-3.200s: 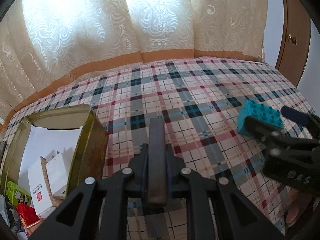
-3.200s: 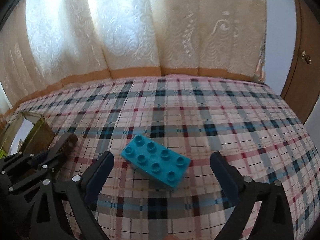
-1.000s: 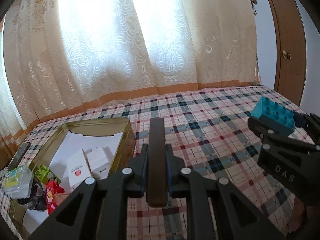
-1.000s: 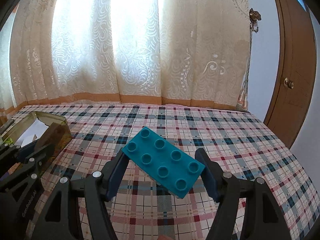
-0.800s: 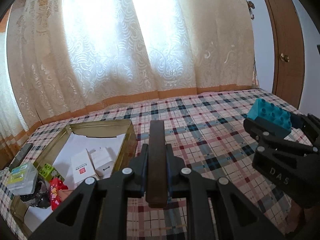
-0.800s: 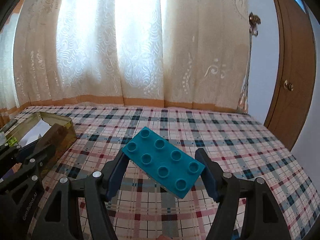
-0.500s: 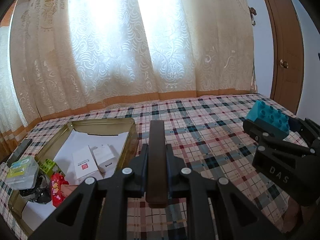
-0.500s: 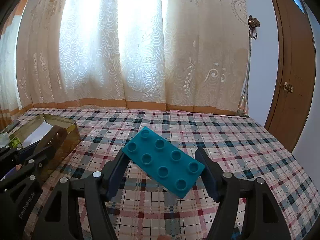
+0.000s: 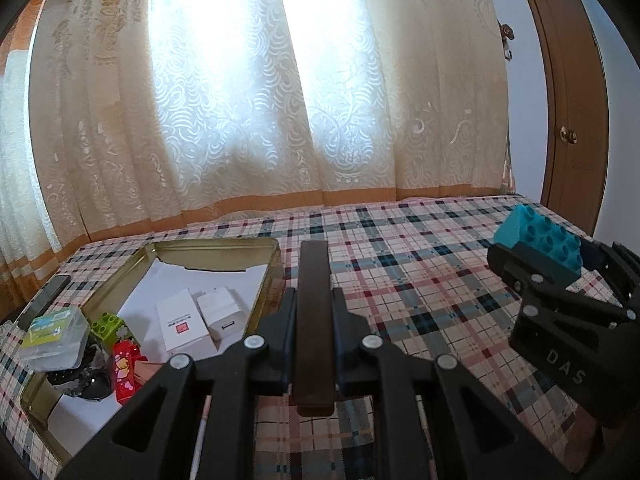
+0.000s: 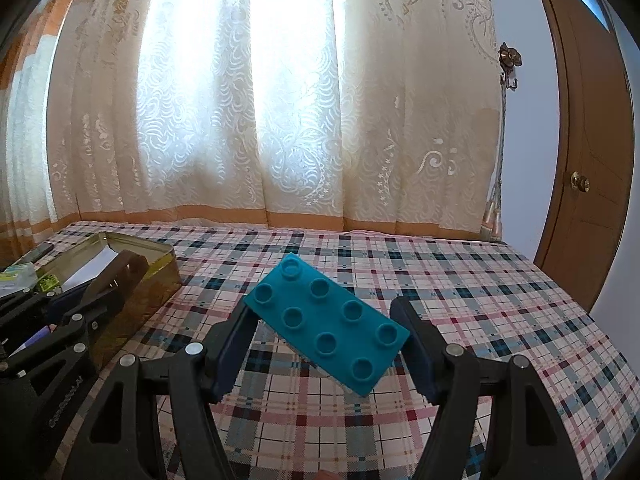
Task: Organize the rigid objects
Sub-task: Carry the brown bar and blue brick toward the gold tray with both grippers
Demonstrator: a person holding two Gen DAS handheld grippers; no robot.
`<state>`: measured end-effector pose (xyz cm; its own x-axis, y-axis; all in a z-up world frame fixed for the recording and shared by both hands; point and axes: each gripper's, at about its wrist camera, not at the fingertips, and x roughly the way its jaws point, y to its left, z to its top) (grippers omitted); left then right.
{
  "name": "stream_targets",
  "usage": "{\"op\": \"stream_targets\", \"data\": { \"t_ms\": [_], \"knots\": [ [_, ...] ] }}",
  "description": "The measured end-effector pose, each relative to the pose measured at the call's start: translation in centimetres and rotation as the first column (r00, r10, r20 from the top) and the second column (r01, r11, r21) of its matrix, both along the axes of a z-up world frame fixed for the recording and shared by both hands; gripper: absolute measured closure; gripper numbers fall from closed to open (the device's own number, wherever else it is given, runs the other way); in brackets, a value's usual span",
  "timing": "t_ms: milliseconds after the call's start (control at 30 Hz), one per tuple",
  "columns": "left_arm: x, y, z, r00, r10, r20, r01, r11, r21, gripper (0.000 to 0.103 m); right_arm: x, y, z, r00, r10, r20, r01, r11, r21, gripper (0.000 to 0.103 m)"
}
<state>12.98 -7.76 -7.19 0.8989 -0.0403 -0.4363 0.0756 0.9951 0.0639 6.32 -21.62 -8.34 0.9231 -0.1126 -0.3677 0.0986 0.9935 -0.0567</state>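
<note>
My right gripper (image 10: 326,354) is shut on a teal studded toy brick (image 10: 326,322) and holds it above the plaid cloth; the brick also shows in the left wrist view (image 9: 538,242). My left gripper (image 9: 314,304) is shut on a flat dark brown bar (image 9: 314,320), held above the cloth beside an open gold tin (image 9: 276,258). The tin, also in the right wrist view (image 10: 158,280), holds white boxes (image 9: 184,324), a green brick (image 9: 107,322), a red toy (image 9: 125,370) and a clear case (image 9: 52,334).
A plaid cloth (image 10: 460,288) covers the surface. A dark phone (image 9: 44,300) lies left of the tin. Lace curtains (image 10: 280,120) hang behind. A wooden door (image 10: 596,160) stands at the right.
The right gripper closed on the teal brick and lifted it off the cloth. Both grippers have risen and drawn back, so more of the tin shows.
</note>
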Motion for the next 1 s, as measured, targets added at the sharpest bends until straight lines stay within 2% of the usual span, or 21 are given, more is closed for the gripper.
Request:
{"op": "stream_targets", "data": {
  "t_ms": [600, 833, 1000],
  "knots": [
    [-1.4, 0.9, 0.2, 0.999, 0.014, 0.029, -0.013, 1.0, -0.009, 0.089, -1.8, 0.9, 0.2, 0.998, 0.03, 0.052, -0.03, 1.0, -0.001, 0.032],
    [-2.1, 1.2, 0.3, 0.999, 0.02, 0.048, -0.019, 1.0, -0.005, 0.089, -3.4, 2.5, 0.3, 0.993, 0.073, 0.093, -0.073, 0.997, -0.002, 0.032],
    [-2.6, 1.7, 0.4, 0.998, 0.028, 0.053, -0.028, 1.0, -0.014, 0.089, -3.3, 2.5, 0.3, 0.994, 0.071, 0.089, -0.072, 0.997, 0.005, 0.032]
  ]
}}
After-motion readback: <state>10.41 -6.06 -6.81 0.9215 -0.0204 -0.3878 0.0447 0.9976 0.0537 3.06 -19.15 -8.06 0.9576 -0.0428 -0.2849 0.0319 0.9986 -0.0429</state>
